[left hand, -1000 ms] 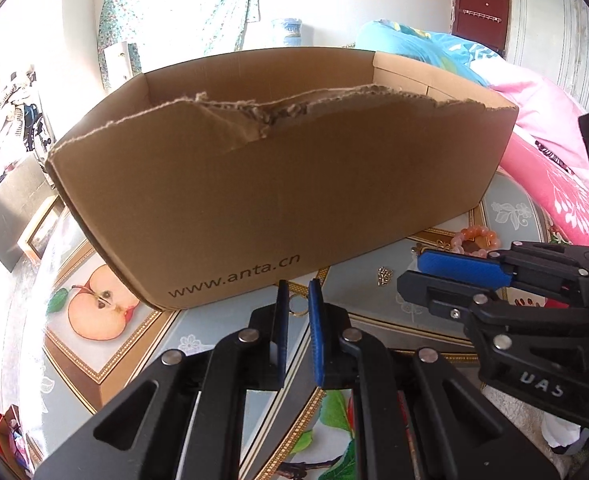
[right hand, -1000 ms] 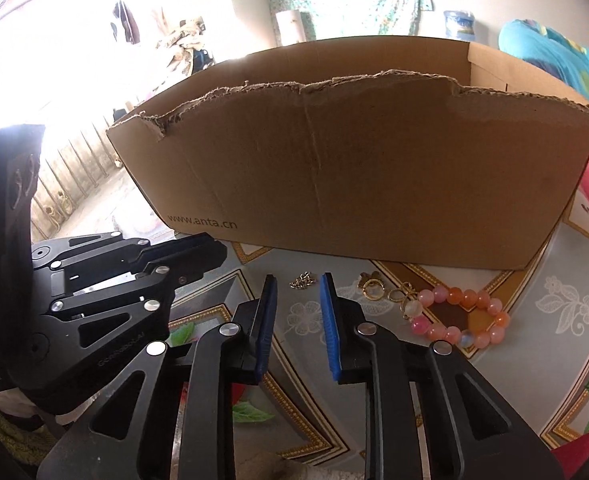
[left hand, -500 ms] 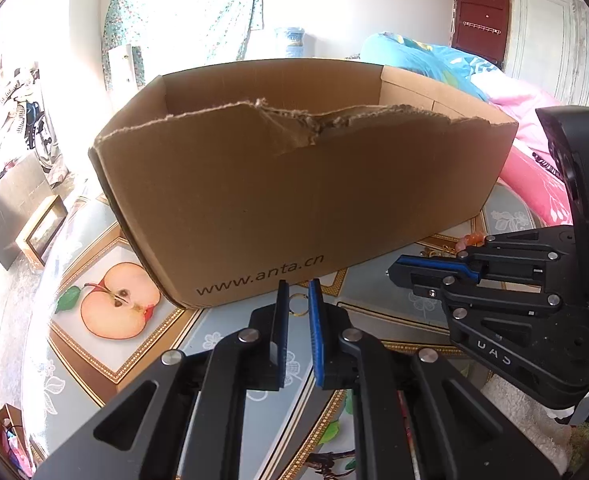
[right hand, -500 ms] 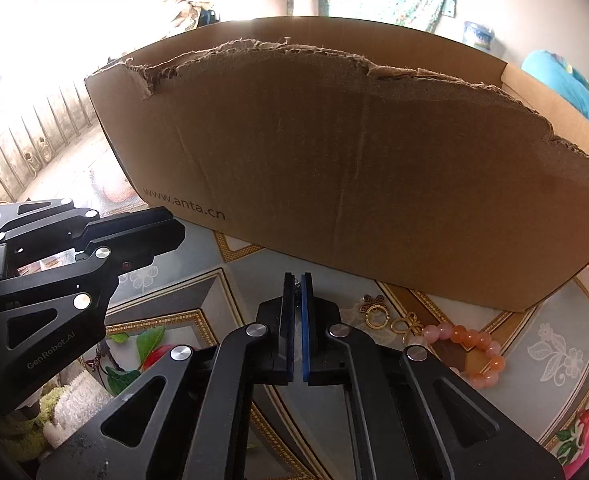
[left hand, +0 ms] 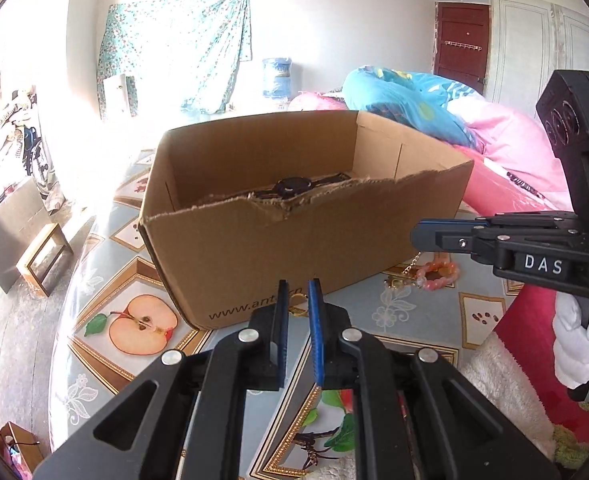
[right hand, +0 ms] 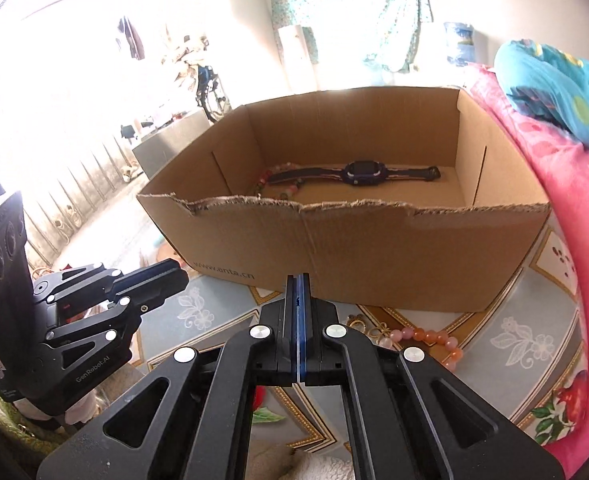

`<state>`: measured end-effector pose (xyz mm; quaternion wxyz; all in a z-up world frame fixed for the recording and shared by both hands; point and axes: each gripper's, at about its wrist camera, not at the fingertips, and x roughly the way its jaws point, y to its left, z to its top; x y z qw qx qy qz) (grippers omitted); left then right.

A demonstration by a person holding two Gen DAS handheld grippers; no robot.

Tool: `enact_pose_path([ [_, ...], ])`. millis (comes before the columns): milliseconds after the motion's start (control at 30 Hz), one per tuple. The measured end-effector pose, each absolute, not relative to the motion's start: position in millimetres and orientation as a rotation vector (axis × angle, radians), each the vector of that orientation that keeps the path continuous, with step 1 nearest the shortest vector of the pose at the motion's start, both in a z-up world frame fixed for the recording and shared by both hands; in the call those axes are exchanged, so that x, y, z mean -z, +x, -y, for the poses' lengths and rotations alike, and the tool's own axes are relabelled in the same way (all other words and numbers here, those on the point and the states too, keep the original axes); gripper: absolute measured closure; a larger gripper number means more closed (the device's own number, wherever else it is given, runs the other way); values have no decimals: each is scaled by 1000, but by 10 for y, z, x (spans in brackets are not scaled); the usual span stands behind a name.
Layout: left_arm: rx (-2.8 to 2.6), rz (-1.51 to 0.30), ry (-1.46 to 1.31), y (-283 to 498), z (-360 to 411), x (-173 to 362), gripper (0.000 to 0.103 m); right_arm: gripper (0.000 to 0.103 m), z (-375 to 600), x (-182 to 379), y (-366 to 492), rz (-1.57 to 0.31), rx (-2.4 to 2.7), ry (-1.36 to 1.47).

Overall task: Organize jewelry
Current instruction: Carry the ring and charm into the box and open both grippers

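An open cardboard box (left hand: 286,248) (right hand: 374,256) stands on the table. Inside lie a dark watch (right hand: 360,171) (left hand: 294,186) and a beaded bracelet (right hand: 268,182). A pink-orange bead bracelet (right hand: 430,340) (left hand: 438,274) with gold charms (right hand: 368,328) lies on the table in front of the box. My left gripper (left hand: 297,292) is held above the table before the box, jaws slightly apart, with a gold ring (left hand: 297,304) seen between them. My right gripper (right hand: 298,280) is shut, raised before the box; what it holds cannot be seen.
The table (left hand: 106,300) has a fruit-pattern cloth under glass. A pink and blue quilt (right hand: 554,128) lies to the right. A white fluffy cloth (left hand: 506,380) lies at the table's near right. A low wooden stand (left hand: 42,256) is on the floor to the left.
Both grippers have risen, so the box's inside now shows. The right gripper closed over the small silver piece on the table, which no longer shows there.
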<state>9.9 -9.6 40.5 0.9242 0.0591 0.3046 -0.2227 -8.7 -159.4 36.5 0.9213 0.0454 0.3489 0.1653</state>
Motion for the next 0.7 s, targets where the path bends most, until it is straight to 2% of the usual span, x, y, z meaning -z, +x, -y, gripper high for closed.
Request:
enact_pose_path([
  [300,610,-499,118,218,132,-1123,94,103,1673,-1057,-60,-561,-415,118],
  [467,674,-663,79,906,279,-1281,94,103,1841,-1161,502,-645,-441,162],
  [700,671,-940,63,1765,528,-1017,94,103,1902,-906,1198,-842,-439,173],
])
